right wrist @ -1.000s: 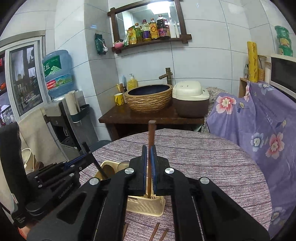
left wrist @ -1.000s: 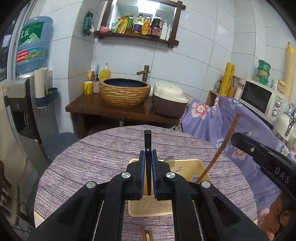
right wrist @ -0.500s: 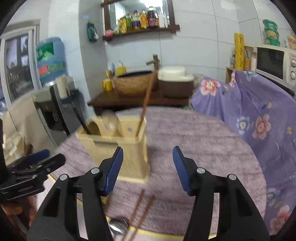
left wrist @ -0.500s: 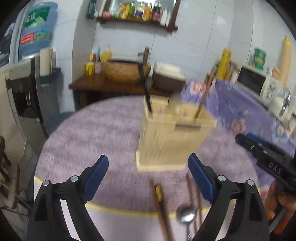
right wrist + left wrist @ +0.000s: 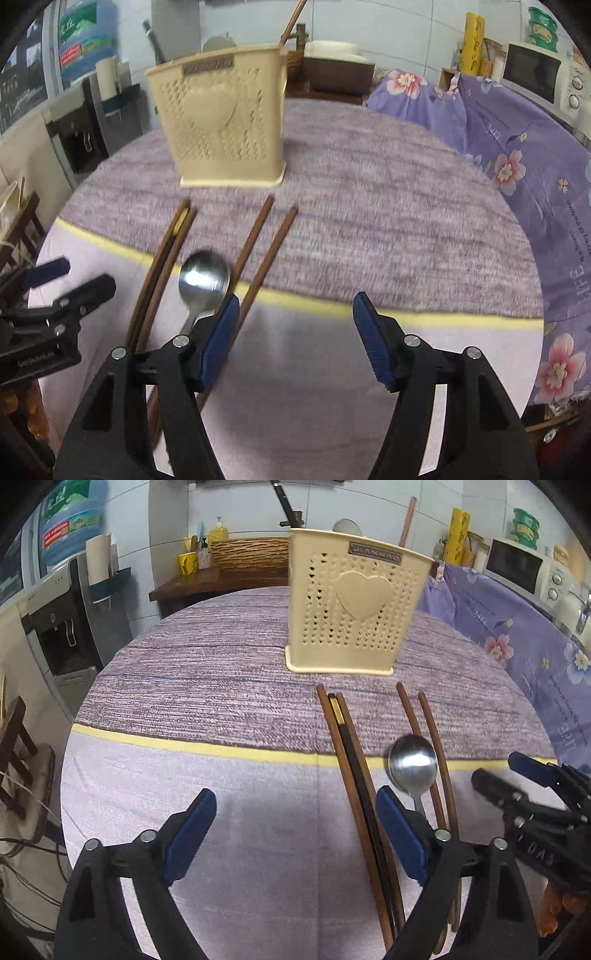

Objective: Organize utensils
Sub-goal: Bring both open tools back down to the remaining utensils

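A cream perforated utensil holder [image 5: 351, 602] [image 5: 225, 122] stands on the round table with a black chopstick, a brown chopstick and a spoon sticking out of it. In front of it lie several brown chopsticks [image 5: 424, 746] [image 5: 269, 247], a black one [image 5: 360, 775] and a metal spoon [image 5: 413, 764] [image 5: 203, 280]. My left gripper [image 5: 295, 830] is open and empty, low over the near table, left of the utensils. My right gripper [image 5: 295, 332] is open and empty, just right of the spoon.
The table [image 5: 203, 686] has a purple woven cloth with a yellow stripe. A flowered purple cover [image 5: 498, 147] lies to the right, with a microwave [image 5: 517, 568] beyond. A water dispenser [image 5: 70, 602] stands to the left. A sink counter [image 5: 221, 576] is behind.
Both grippers let go of their chopsticks in the holder, opened and pulled back and down toward the near table edge. The loose utensils now lie in front of them.
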`<state>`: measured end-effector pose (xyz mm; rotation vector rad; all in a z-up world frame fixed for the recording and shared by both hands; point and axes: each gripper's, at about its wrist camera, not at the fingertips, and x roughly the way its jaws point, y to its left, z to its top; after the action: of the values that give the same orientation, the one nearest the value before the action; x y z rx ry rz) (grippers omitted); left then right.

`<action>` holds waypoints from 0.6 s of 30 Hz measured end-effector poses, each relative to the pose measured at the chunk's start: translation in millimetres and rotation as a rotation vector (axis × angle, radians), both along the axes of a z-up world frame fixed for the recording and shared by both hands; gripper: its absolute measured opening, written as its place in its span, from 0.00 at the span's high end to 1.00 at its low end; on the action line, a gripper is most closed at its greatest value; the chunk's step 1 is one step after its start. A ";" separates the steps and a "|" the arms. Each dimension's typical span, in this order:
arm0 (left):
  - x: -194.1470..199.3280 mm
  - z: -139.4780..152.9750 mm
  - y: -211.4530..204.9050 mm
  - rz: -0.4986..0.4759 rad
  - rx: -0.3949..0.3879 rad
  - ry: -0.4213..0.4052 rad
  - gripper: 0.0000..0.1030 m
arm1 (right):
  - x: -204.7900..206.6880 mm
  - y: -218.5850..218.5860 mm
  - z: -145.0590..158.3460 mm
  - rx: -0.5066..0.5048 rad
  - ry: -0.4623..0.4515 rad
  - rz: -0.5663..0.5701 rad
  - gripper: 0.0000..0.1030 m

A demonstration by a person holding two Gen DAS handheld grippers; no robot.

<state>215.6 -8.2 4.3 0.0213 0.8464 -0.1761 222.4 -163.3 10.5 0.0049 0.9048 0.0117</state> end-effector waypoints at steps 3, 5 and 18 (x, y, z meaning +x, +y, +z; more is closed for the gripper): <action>-3.3 -7.9 -2.5 -0.015 -0.003 0.028 0.29 | -7.7 7.0 -9.2 0.017 0.031 0.016 0.34; -4.6 -13.3 -3.1 -0.017 -0.010 0.047 0.33 | -9.6 10.9 -10.6 0.020 0.039 0.023 0.34; -9.6 -19.9 -15.8 -0.051 -0.007 0.073 0.45 | -9.8 17.3 -13.0 -0.010 0.073 0.014 0.34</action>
<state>206.1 -24.0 -15.6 0.0303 0.9186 -0.2283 212.7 -146.0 -2.5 -0.0102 0.9777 0.0202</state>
